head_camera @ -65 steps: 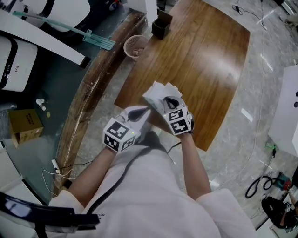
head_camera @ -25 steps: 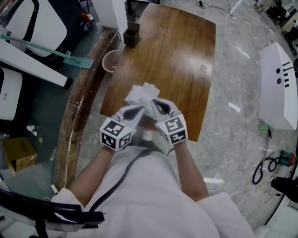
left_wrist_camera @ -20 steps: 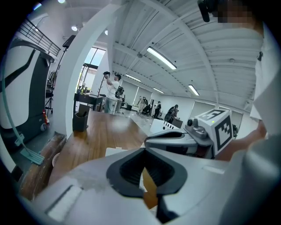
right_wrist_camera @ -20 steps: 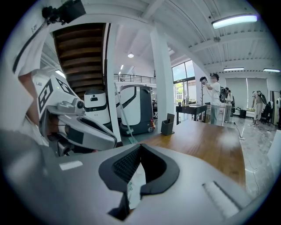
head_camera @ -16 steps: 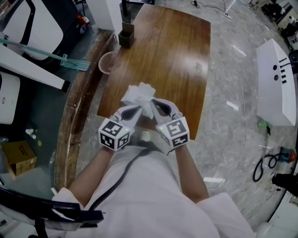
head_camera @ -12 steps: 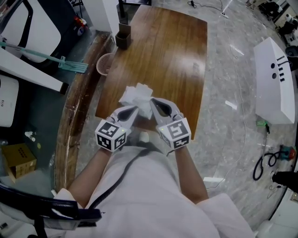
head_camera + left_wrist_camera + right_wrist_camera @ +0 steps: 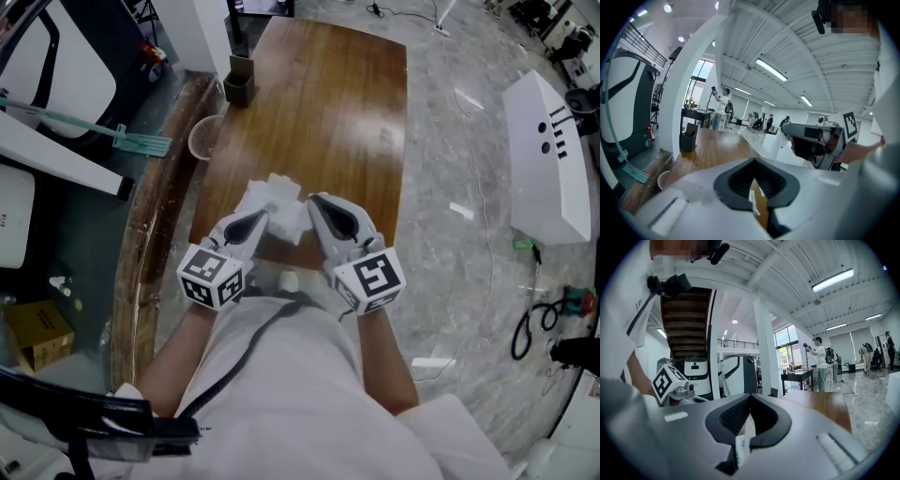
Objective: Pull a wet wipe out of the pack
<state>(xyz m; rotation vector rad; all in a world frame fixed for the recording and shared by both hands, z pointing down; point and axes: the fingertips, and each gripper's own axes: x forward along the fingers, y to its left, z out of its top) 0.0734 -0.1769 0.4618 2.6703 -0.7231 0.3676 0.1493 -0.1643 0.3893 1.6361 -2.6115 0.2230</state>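
A crumpled white wet wipe (image 7: 275,202) hangs over the near end of the brown wooden table (image 7: 347,103), held from both sides. My left gripper (image 7: 260,218) is shut on the wipe's left part, and a thin white strip (image 7: 752,202) shows pinched between its jaws. My right gripper (image 7: 312,202) is shut on the right part, with white sheet (image 7: 744,436) caught between its jaws. In the left gripper view the right gripper (image 7: 793,136) faces me with white sheet hanging by it. I see no separate pack. A small white object (image 7: 288,279) lies below the grippers.
A dark box (image 7: 238,89) stands at the table's far left corner. A pink basket (image 7: 202,139) and a rough wooden beam (image 7: 150,225) lie left of the table. A white machine (image 7: 551,159) and black cables (image 7: 532,330) are on the marble floor to the right.
Both grippers stay shut on the wipe. Their marker cubes have spread apart, the left one down-left and the right one right, and the head view has shifted along the table.
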